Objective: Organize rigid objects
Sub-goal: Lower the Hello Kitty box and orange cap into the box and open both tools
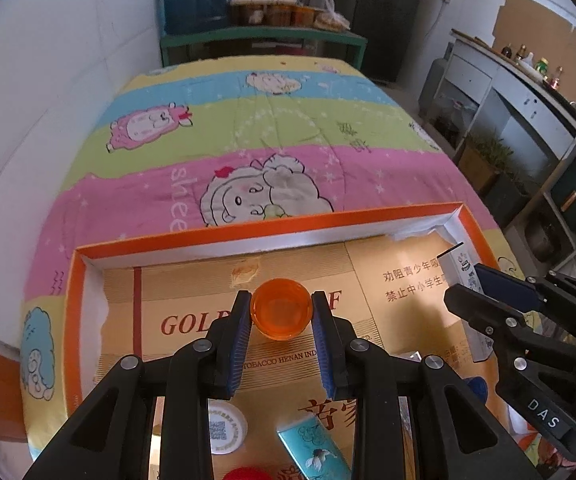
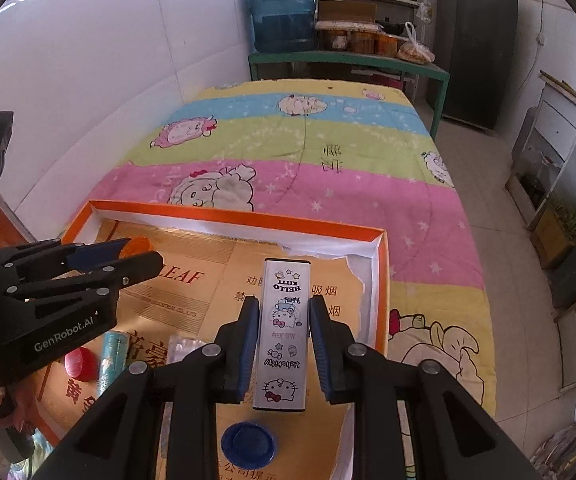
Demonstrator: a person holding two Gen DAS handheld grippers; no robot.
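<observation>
Orange cup [image 1: 281,313] is pinched in left gripper [image 1: 281,340], Hello Kitty box [image 2: 283,332] in right gripper [image 2: 283,344]; smooth surfaces may slip over tray [image 1: 247,232].

an orange-rimmed tray [image 1: 72,280] lies on a cartoon-print quilt [image 1: 247,128], its raised walls hemming in every low approach. the far half of its cardboard floor [image 1: 368,276] is bare, open room for a gripper to pass. nearer in, a white round lid [image 1: 227,428], a teal tube [image 1: 315,450], a red cap [image 2: 81,363] and a blue cap [image 2: 248,445] crowd the floor. the left gripper [image 1: 281,300], pinching an orange cup [image 1: 281,307], and the right gripper [image 2: 283,312], clamping a white printed case [image 2: 283,332], sit side by side above the tray, narrowing the gap between them. beyond the tray the quilt is clear to a green table [image 2: 348,58].
</observation>
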